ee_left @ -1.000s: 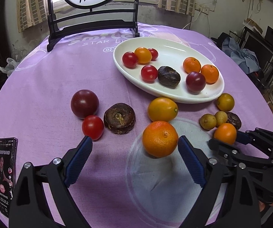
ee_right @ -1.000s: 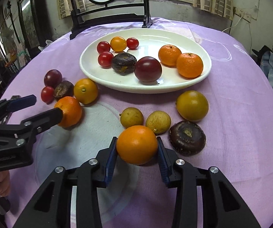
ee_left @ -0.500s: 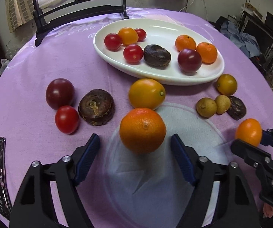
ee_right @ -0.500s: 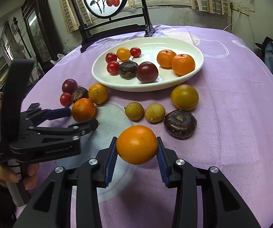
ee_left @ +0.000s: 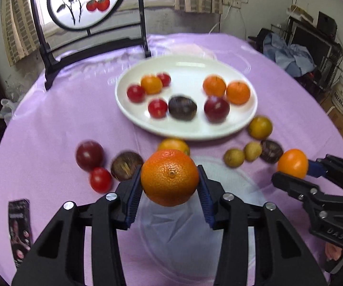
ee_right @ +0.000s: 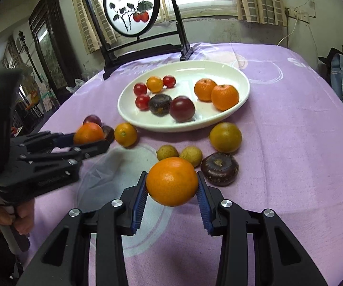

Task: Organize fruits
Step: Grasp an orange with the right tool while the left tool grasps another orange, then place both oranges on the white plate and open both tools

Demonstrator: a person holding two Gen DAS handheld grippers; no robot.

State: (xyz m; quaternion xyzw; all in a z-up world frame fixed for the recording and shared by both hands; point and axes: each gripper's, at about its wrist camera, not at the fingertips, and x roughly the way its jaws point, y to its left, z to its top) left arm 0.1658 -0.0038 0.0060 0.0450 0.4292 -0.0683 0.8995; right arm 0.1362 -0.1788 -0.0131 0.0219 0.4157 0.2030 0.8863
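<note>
My left gripper is shut on an orange and holds it above the purple cloth; it also shows in the right wrist view. My right gripper is shut on a smaller orange, lifted above the cloth; it shows in the left wrist view too. A white oval plate behind holds several tomatoes, oranges, a plum and a dark fruit.
Loose fruit lies on the cloth: a plum, a tomato, a dark round fruit, two small yellow-green fruits, a yellow-green orange. A phone lies left. A framed screen stands behind the plate.
My left gripper has closed on the orange that lay between its open fingers and lifted it. My right gripper has risen with its orange held.
</note>
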